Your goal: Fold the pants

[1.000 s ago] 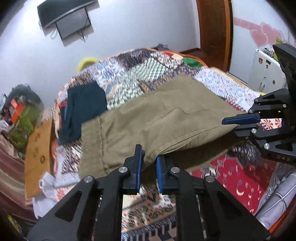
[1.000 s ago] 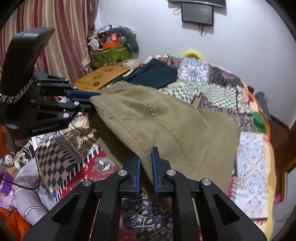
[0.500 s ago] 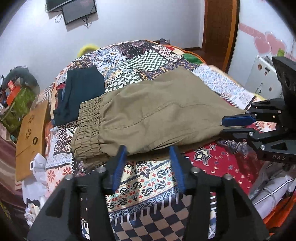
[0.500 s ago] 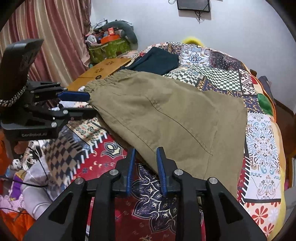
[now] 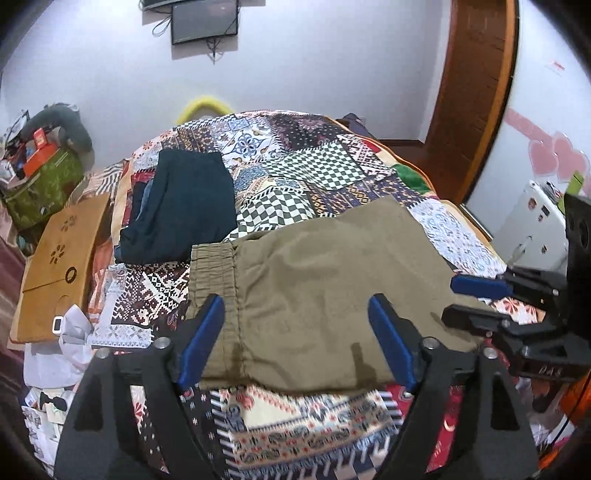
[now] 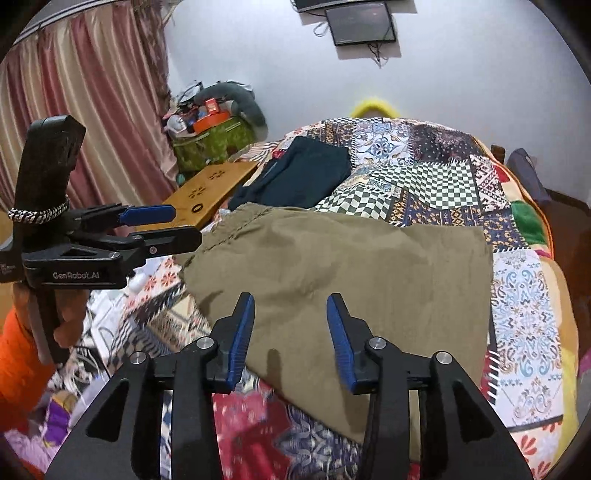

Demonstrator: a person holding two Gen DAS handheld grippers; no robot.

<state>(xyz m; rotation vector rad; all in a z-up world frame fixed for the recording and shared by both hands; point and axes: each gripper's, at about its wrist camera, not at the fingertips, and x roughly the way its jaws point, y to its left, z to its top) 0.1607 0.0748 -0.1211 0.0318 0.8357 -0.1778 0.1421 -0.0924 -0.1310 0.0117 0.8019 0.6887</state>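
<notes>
The left gripper (image 5: pixel 295 332) is opening, its blue fingers (image 5: pixel 201 338) already standing wide apart above the near edge of the pants (image 5: pixel 317 295); cloth is showing between them, but the pads are not pressing on it. The right gripper (image 6: pixel 291 332) is opening too, its fingers (image 6: pixel 341 336) parted less widely and hanging just over the pants' near corner without gripping it. Each gripper is appearing in the other's view: the left one at the left side of the right wrist view, held by a hand (image 6: pixel 62 314) with an orange sleeve (image 6: pixel 16 354); the right one at the right side of the left wrist view. The olive pants are lying folded flat on the bed (image 5: pixel 332 162), close to its near edge, with the gathered waistband (image 5: pixel 210 273) pointing toward the bed's left edge. A dark folded garment (image 5: pixel 184 206) is lying farther in, beside the waistband end and near the left edge. Past that edge a brown board (image 5: pixel 59 258) is resting, with a green bag (image 5: pixel 40 188) behind it by the wall. A screen (image 5: pixel 205 18) is hanging on the far wall.
</notes>
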